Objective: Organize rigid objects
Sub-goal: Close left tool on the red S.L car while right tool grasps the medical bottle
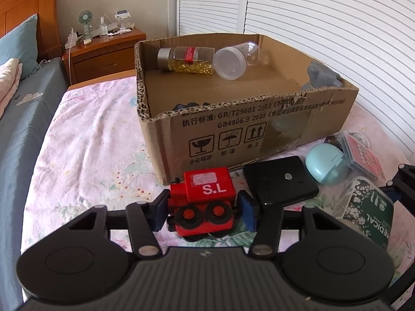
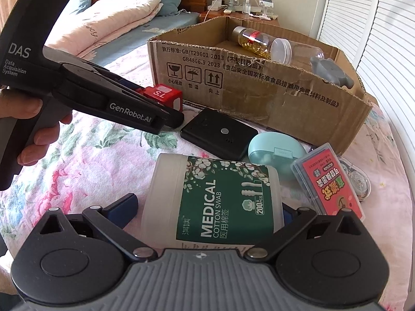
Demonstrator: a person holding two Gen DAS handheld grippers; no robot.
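One red toy train marked "S.L", with two black wheels showing, sat clamped between the blue pads of the left gripper on the flowered bedspread, just near of the cardboard box. Two bottles lay at the box's far wall. A black case lay right of the train.

From the right wrist, the right gripper stood with its jaws apart around one cotton swab jar, the left pad clear of it. Far left, the left gripper held the train; one mint case and one card box lay right.
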